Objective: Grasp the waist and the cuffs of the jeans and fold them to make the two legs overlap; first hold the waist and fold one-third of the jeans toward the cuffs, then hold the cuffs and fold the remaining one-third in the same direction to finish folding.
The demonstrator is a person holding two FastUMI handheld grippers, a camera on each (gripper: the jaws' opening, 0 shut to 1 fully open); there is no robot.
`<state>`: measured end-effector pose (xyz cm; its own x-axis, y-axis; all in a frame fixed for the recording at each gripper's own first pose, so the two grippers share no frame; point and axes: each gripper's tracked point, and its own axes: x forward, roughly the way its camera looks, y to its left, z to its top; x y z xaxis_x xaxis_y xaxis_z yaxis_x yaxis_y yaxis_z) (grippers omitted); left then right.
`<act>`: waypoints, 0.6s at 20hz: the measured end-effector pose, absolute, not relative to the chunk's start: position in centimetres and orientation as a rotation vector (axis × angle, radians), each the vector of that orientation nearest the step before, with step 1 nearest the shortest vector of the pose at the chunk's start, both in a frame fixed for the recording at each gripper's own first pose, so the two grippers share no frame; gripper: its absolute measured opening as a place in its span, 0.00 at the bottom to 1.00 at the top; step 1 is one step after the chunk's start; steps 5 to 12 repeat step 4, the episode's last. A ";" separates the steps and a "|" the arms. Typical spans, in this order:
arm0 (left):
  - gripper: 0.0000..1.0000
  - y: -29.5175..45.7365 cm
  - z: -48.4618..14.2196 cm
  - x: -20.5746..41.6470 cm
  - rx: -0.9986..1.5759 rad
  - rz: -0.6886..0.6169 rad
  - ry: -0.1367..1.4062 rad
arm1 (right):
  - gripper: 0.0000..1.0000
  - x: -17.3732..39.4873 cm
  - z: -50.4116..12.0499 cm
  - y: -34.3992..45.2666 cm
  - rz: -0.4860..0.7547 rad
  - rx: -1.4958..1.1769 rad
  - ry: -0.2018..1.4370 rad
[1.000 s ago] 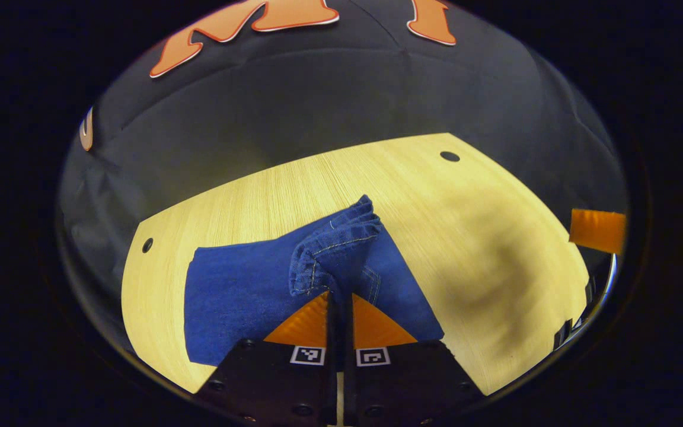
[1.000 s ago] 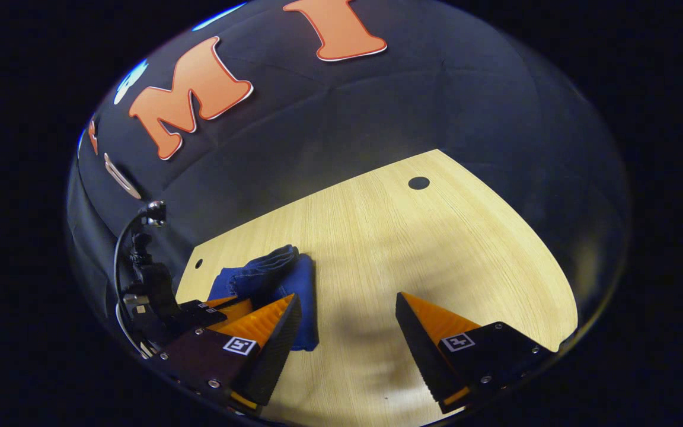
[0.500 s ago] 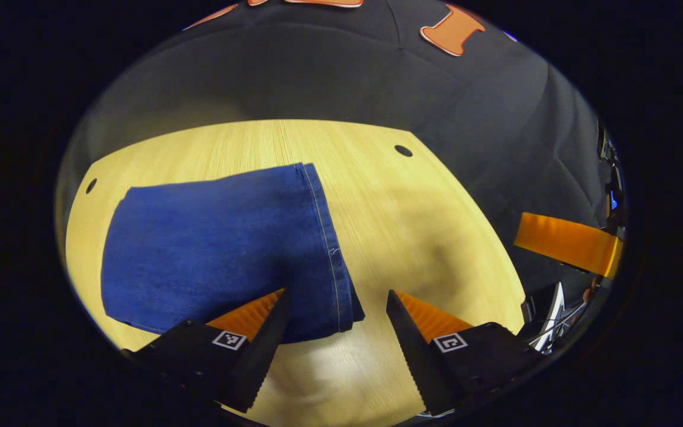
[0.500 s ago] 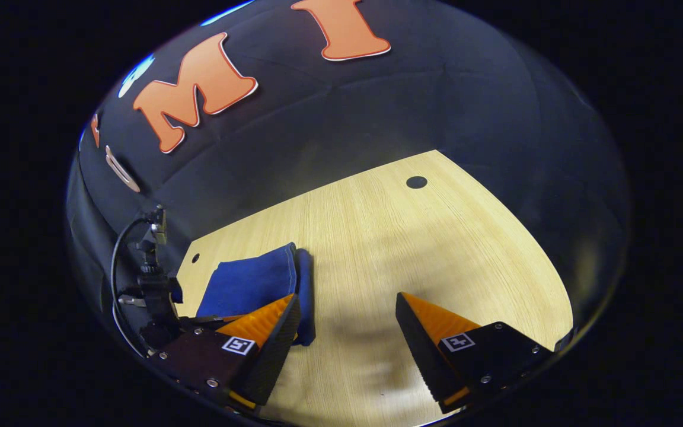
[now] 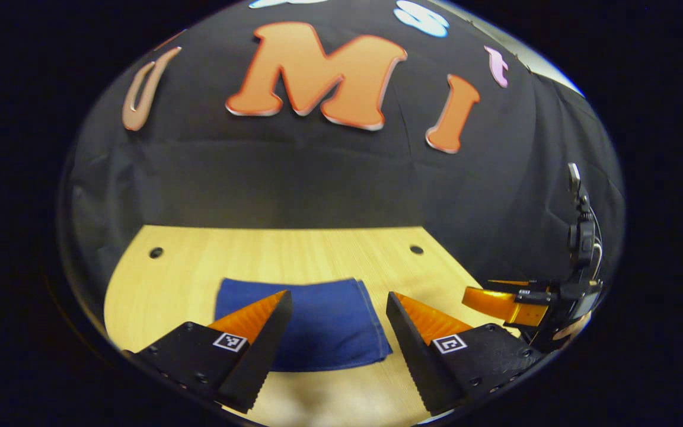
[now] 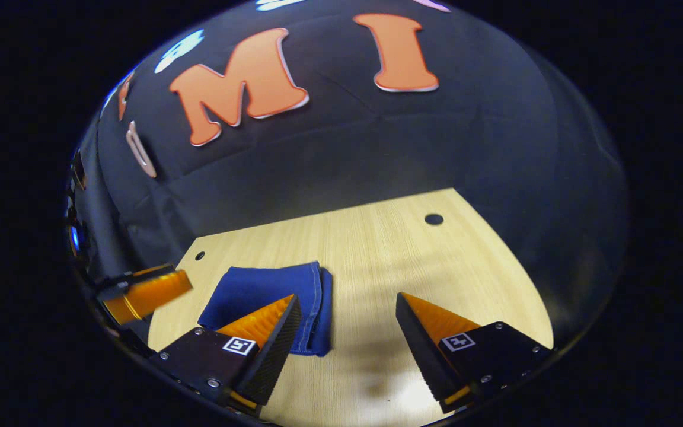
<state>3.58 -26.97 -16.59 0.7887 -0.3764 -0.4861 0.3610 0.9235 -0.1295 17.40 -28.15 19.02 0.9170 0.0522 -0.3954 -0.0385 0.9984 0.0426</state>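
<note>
The blue jeans [image 5: 324,323] lie folded into a flat rectangle on the wooden table [image 5: 175,279]. In the left gripper view my left gripper [image 5: 335,299] hangs open above the near edge of the jeans, touching nothing. In the right gripper view the jeans [image 6: 270,290] sit to the left, stitched edges stacked on their right side. My right gripper [image 6: 347,302] is open over bare table to the right of them. The right gripper [image 5: 519,299] also shows at the far right of the left gripper view, and the left gripper [image 6: 143,293] at the far left of the right gripper view.
The table [image 6: 389,255] has small round holes near its back corners [image 5: 156,252] [image 5: 417,249] [image 6: 434,219]. The black cloth wall stands right behind the table. Bare wood lies to the right of the jeans.
My left gripper opened and let go of the cuff end, which now lies flat on the folded jeans. It then pulled back and tilted up. The right gripper rose slightly.
</note>
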 end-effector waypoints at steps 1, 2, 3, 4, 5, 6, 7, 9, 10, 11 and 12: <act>0.98 -25.5 -15.5 3.4 -0.037 -0.366 0.483 | 0.98 17.3 20.4 -27.4 0.049 -0.003 0.364; 0.97 -23.8 -14.5 3.4 -0.037 -0.333 0.434 | 0.98 17.0 21.8 -26.5 0.052 -0.035 0.320; 0.98 -21.8 -13.5 3.4 -0.026 -0.300 0.385 | 0.98 16.9 23.0 -25.3 0.055 -0.060 0.278; 0.97 -19.6 -12.6 3.3 -0.015 -0.261 0.333 | 0.98 16.6 24.3 -24.3 0.071 -0.078 0.239; 0.97 -19.6 -12.6 3.3 -0.015 -0.261 0.333 | 0.98 16.6 24.3 -24.3 0.071 -0.078 0.239; 0.97 -19.6 -12.6 3.3 -0.015 -0.261 0.333 | 0.98 16.6 24.3 -24.3 0.071 -0.078 0.239; 0.97 -19.6 -12.6 3.3 -0.015 -0.261 0.333 | 0.98 16.6 24.3 -24.3 0.071 -0.078 0.239; 0.97 -19.6 -12.6 3.3 -0.015 -0.261 0.333 | 0.98 16.6 24.3 -24.3 0.071 -0.078 0.239; 0.97 -19.6 -12.6 3.3 -0.015 -0.261 0.333 | 0.98 16.6 24.3 -24.3 0.071 -0.078 0.239; 0.97 -19.6 -12.6 3.3 -0.015 -0.261 0.333 | 0.98 16.6 24.3 -24.3 0.071 -0.078 0.239; 0.97 -19.6 -12.6 3.3 -0.015 -0.261 0.333 | 0.98 16.6 24.3 -24.3 0.071 -0.078 0.239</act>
